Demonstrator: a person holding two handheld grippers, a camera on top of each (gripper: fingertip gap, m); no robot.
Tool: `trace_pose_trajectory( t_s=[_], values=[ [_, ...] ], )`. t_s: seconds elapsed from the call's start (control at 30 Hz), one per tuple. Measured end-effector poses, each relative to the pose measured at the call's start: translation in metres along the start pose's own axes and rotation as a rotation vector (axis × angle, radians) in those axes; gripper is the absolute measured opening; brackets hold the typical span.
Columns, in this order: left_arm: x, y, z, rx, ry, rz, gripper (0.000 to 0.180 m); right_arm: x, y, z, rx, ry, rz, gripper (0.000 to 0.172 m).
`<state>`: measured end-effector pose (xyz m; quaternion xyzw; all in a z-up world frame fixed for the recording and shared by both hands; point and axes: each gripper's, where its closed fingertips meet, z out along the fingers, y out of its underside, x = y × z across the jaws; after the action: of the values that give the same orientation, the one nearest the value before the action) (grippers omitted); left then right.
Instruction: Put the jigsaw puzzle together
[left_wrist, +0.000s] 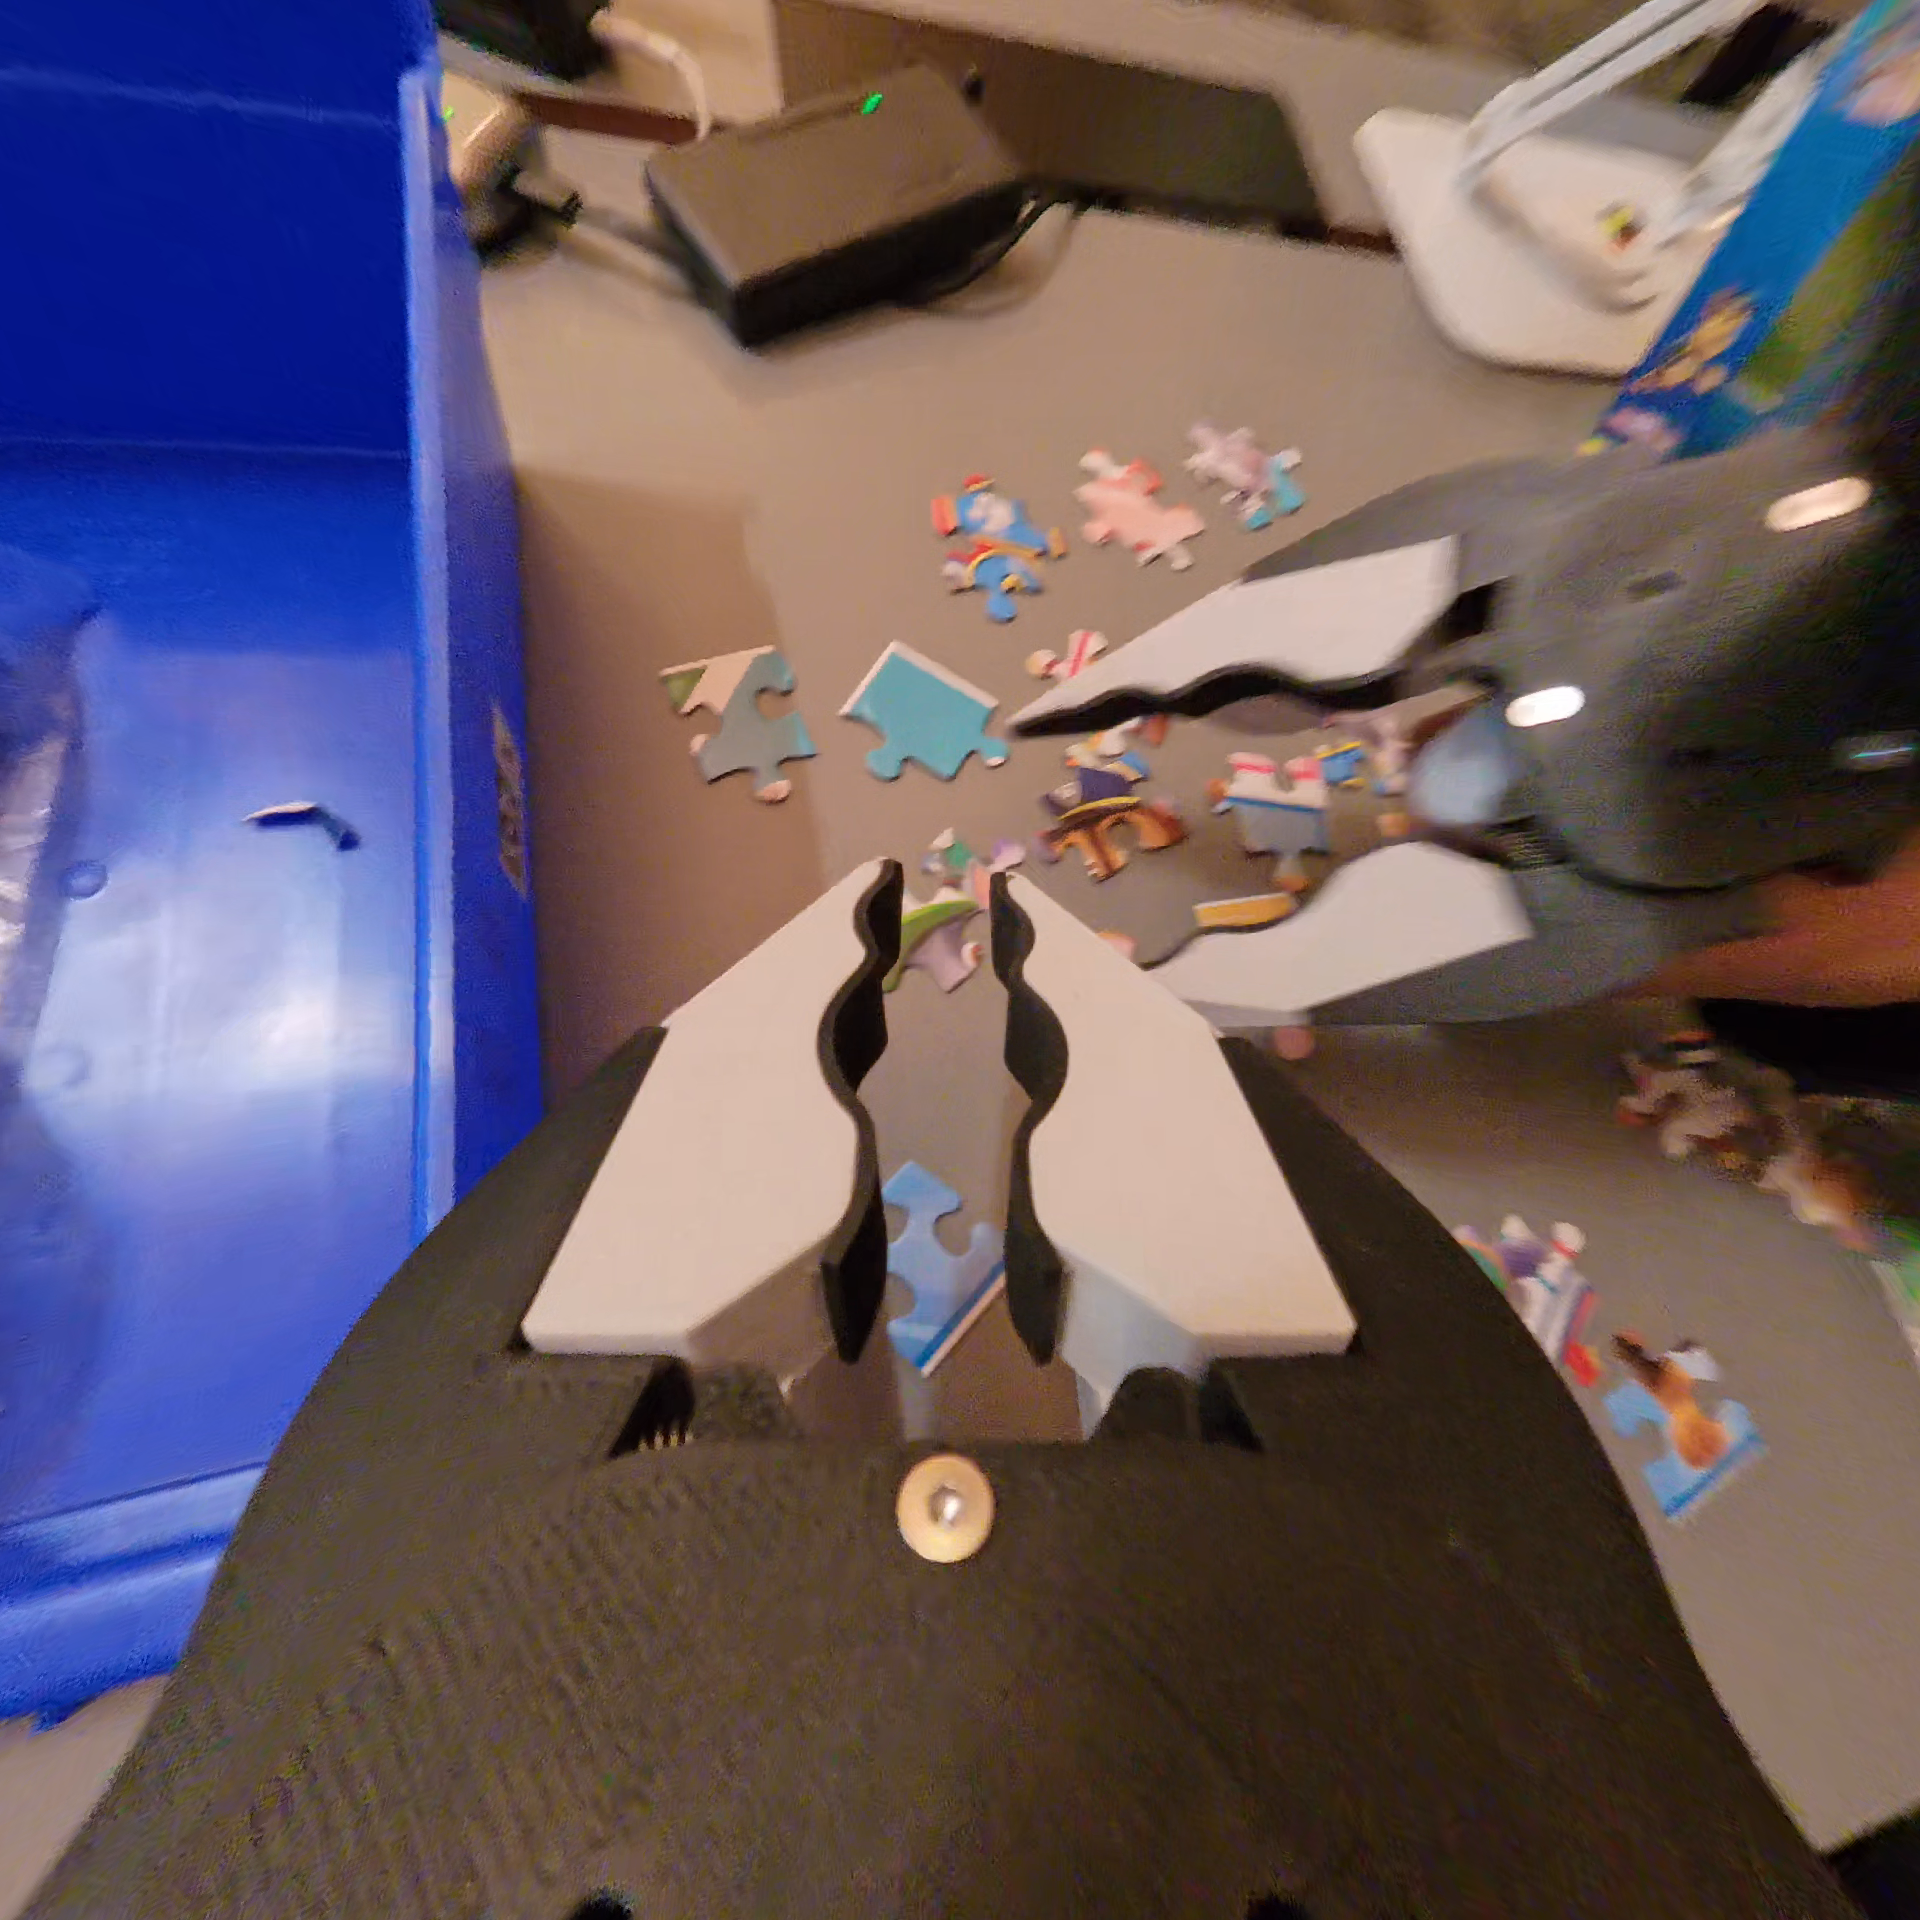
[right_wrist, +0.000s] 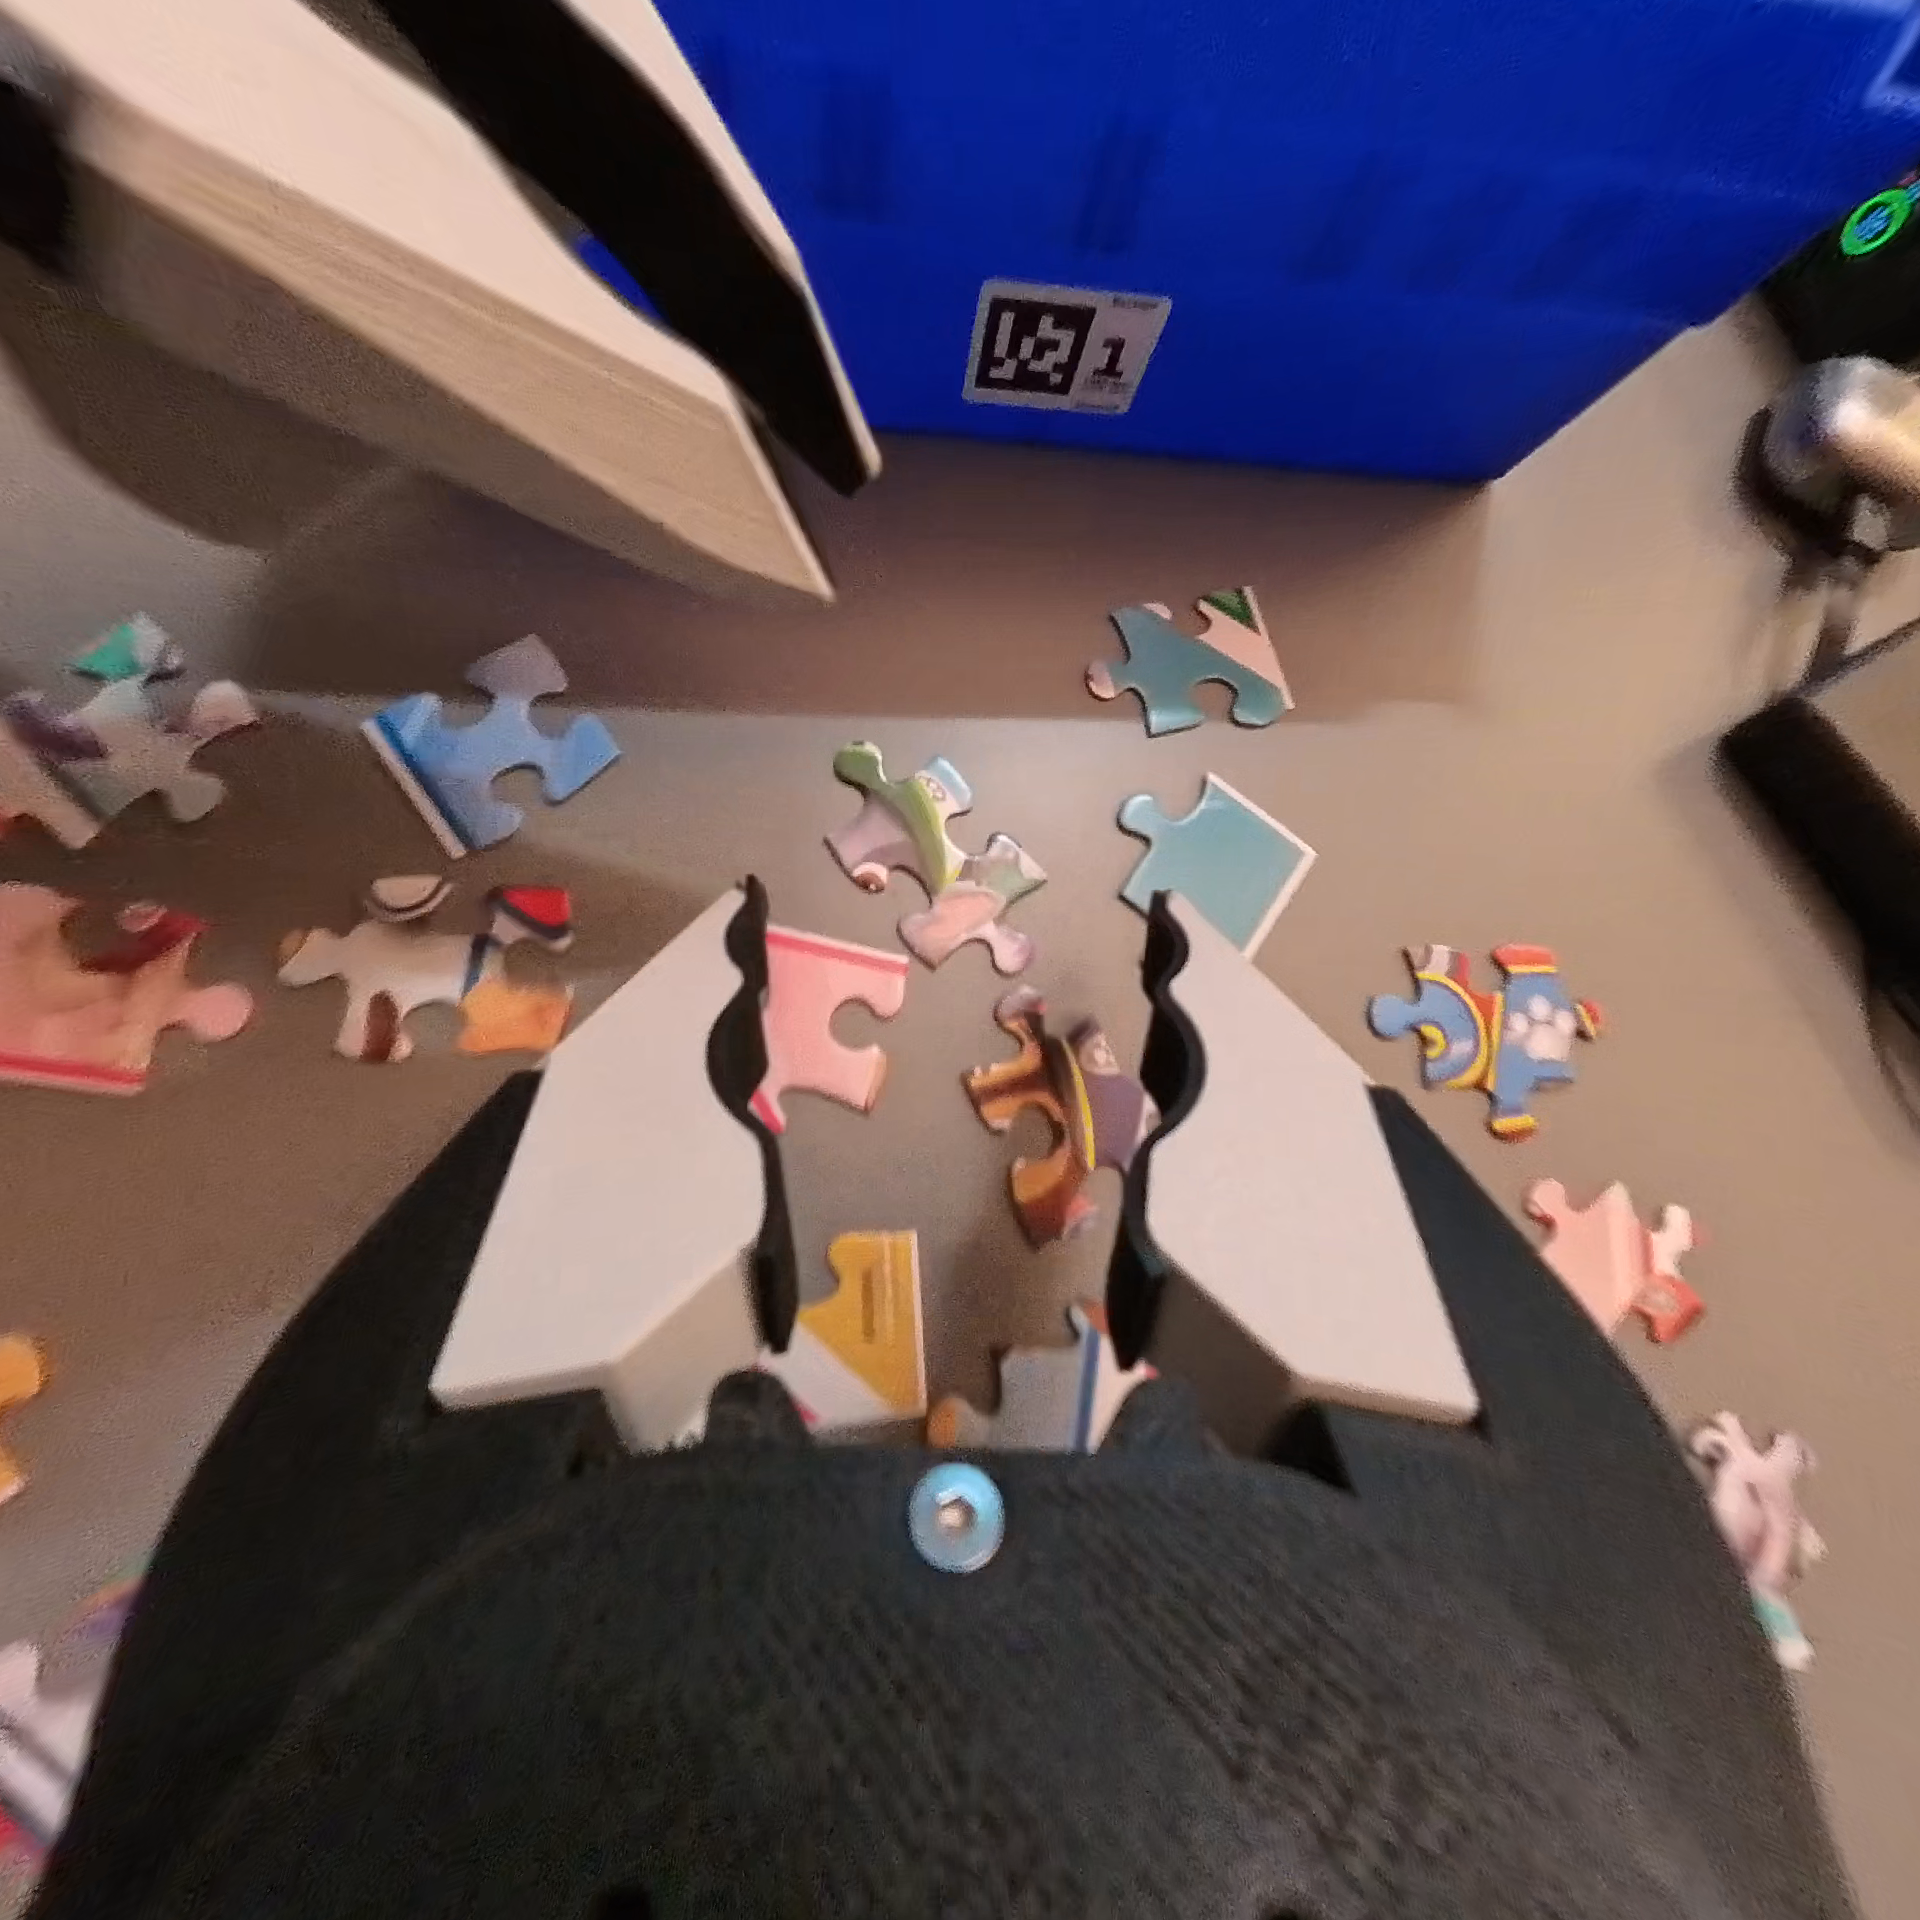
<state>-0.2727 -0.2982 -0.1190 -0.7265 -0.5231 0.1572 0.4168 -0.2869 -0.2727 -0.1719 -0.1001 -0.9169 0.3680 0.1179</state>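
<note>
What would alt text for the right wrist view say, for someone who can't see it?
A two-finger gripper, fingers wide apart and holding nothing, hovers over jigsaw pieces scattered on a grey table; a pink piece and a brown piece lie beneath the gap. A blue bin stands beyond, and the other gripper juts in from upper left.

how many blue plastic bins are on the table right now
1. A single large blue plastic bin stands on the grey table, at its far edge in the right wrist view and along the left side in the left wrist view. Others may sit outside both views.
</note>
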Motion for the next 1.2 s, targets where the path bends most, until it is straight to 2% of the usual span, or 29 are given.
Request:
trace_pose_trajectory(
  t_s=[0.2, 0.33, 0.53, 0.57, 0.73, 0.8, 0.93, 1.07, 1.1, 1.2],
  values=[
    [0.004, -0.019, -0.021, 0.114, 0.084, -0.037, 0.014, -0.003, 0.000, 0.026, -0.033, -0.046, 0.113, 0.066],
    [-0.003, -0.021, -0.027, 0.143, 0.098, -0.070, 0.014, -0.004, 0.001, 0.025, -0.042, -0.049, 0.151, 0.047],
    [-0.002, -0.022, -0.029, 0.147, 0.108, -0.069, 0.014, -0.010, 0.001, 0.023, -0.043, -0.062, 0.138, 0.038],
    [-0.001, -0.022, -0.029, 0.145, 0.106, -0.060, 0.014, -0.012, 0.000, 0.023, -0.039, -0.070, 0.127, 0.014],
    [0.004, -0.025, -0.032, 0.152, 0.103, -0.039, 0.014, -0.015, 0.001, 0.021, -0.049, -0.059, 0.069, 0.013],
    [0.004, -0.025, -0.032, 0.154, 0.104, -0.041, 0.014, -0.018, 0.001, 0.021, -0.053, -0.059, 0.038, 0.000],
    [0.003, -0.024, -0.030, 0.147, 0.102, -0.043, 0.014, -0.017, -0.001, 0.019, -0.058, -0.051, 0.019, 0.001],
    [0.002, -0.025, -0.032, 0.158, 0.104, -0.047, 0.014, -0.008, -0.004, 0.019, -0.044, -0.033, 0.058, 0.047],
    [0.002, -0.026, -0.032, 0.161, 0.107, -0.048, 0.014, -0.007, -0.001, 0.022, -0.062, -0.040, 0.061, 0.052],
    [0.003, -0.026, -0.032, 0.164, 0.113, -0.046, 0.013, -0.013, -0.001, 0.026, -0.065, -0.106, 0.096, 0.047]
  ],
)
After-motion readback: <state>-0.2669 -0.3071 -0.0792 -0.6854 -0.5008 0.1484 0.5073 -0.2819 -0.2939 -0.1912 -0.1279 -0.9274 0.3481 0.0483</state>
